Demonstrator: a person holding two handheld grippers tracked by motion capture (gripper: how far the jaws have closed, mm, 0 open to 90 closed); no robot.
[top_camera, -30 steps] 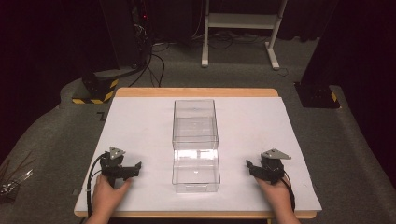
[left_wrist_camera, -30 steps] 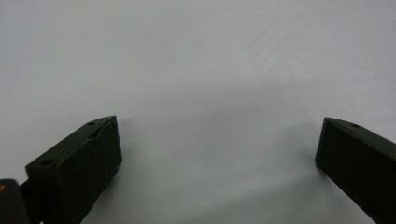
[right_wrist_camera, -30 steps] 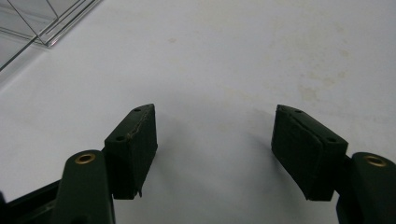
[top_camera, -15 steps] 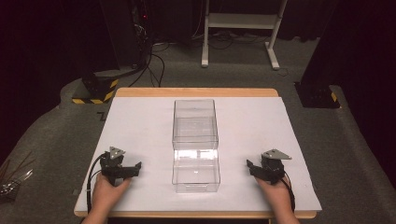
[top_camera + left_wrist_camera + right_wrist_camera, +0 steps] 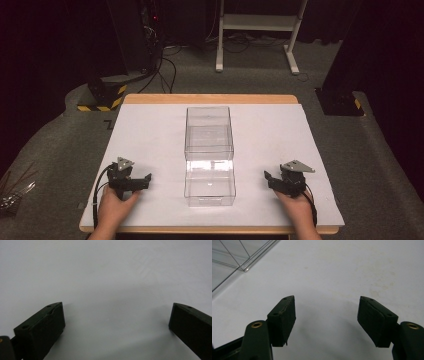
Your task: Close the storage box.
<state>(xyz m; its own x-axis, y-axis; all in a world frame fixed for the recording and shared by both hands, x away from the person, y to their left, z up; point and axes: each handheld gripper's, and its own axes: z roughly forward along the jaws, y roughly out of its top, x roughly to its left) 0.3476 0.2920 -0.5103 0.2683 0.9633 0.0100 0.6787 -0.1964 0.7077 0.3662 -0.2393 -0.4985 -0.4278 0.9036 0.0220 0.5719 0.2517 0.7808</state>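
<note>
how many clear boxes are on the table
2: the far clear box sits mid-table, and the near clear box sits right in front of it, between the two grippers.

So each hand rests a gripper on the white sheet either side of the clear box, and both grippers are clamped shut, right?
Not quite. Both grippers rest beside the clear box, but the left gripper and right gripper have their jaws wide apart with nothing between them, as each gripper view shows.

Both grippers are black, each topped by a grey three-cornered plate. The left gripper [image 5: 145, 180] trails a black cable. The right gripper [image 5: 327, 315] shows brass-ringed holes.
</note>
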